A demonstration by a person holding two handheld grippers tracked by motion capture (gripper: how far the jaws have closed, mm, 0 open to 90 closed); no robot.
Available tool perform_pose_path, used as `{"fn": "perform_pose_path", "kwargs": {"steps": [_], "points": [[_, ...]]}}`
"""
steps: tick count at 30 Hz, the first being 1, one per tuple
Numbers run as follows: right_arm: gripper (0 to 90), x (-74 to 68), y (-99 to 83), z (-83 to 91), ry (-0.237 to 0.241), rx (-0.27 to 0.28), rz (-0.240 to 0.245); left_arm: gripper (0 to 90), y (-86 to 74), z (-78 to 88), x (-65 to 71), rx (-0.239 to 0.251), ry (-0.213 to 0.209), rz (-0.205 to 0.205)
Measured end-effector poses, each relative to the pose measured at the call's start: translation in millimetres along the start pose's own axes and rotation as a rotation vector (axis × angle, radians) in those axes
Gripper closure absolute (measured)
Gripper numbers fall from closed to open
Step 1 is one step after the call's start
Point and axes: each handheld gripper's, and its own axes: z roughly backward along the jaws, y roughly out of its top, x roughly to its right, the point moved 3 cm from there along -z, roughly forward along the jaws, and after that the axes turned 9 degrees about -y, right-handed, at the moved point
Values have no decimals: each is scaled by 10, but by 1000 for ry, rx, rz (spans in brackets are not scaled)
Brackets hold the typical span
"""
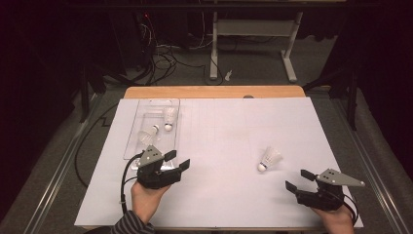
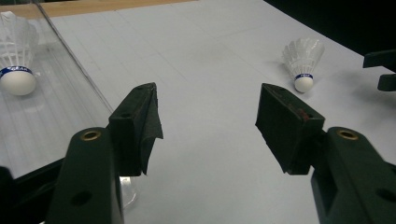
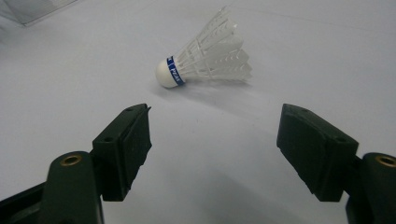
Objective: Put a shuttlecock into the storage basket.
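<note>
A white shuttlecock [image 1: 269, 159] with a blue band lies on its side on the white sheet, right of centre; the same shuttlecock [image 3: 205, 60] sits just beyond my right gripper [image 3: 212, 140], whose jaws stand open and empty. That right gripper [image 1: 297, 180] rests near the front right, pointing left toward it. My left gripper [image 1: 177, 160] is open and empty at the front end of a clear tray [image 1: 141, 109]. Two shuttlecocks lie in the tray: one [image 1: 169, 118] upright, another [image 1: 147, 135] on its side. The left gripper view shows a tray shuttlecock [image 2: 17, 56] and the loose shuttlecock [image 2: 302, 60].
The white sheet [image 1: 219, 146] covers a wooden table [image 1: 214, 91]. Beyond it stand a white desk frame [image 1: 253, 44] and floor cables [image 1: 160, 58]. A black cable [image 1: 124, 180] trails from the left gripper.
</note>
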Motion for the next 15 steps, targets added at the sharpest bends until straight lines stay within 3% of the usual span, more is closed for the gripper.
{"fn": "perform_pose_path", "kwargs": {"steps": [15], "points": [[265, -1, -1, -1, 1, -1, 0, 388, 49, -107, 31, -11, -20, -15]]}}
